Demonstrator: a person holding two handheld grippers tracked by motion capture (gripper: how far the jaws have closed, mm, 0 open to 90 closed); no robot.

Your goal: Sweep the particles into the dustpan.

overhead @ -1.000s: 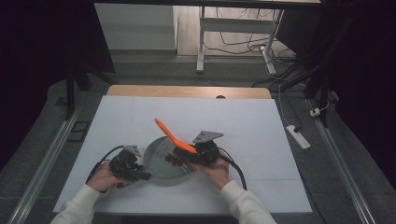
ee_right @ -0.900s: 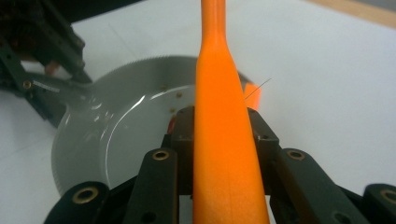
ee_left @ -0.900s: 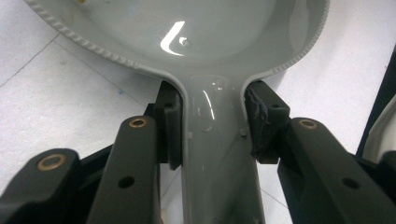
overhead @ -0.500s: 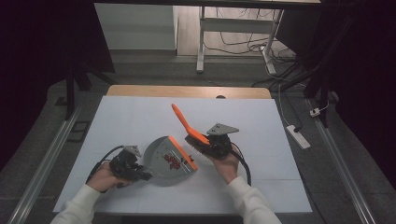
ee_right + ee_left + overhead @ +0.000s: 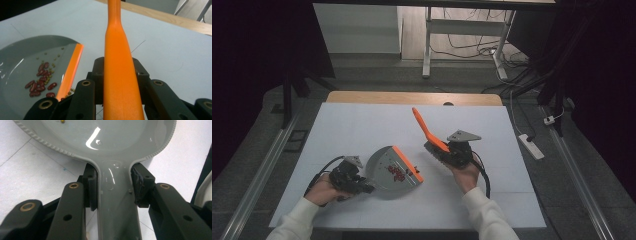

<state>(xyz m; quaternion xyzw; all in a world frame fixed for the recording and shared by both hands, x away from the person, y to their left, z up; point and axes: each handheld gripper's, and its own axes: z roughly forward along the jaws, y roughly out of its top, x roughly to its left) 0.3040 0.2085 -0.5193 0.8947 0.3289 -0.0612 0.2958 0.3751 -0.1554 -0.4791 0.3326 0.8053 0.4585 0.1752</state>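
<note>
Dustpan and orange brush handle are the two things held, one in each gripper. The left gripper is clamped on the dustpan's grey stem, its pads pressed against both sides where the stem narrows just below the pan's bowl, as seen in the left gripper view. The pan is thereby kept flat on the white table, presumably so that its load is not spilled. Red beans and a few small yellowish grains are seen lying in the pan, just behind its orange lip.

The right gripper is closed on the thick end of the orange handle, which is gripped firmly between the jaws and pointed up and away from the dustpan, toward the table's far wooden edge. It is held just to the right of the pan's lip and clear of it, touching neither pan nor table; the sweeping seems to be finished or paused. Whether bristles are on the hidden end cannot be told.

Beyond the dustpan the table surface is bare. Off the table, right of the dustpan, a white power strip lies on the floor.
</note>
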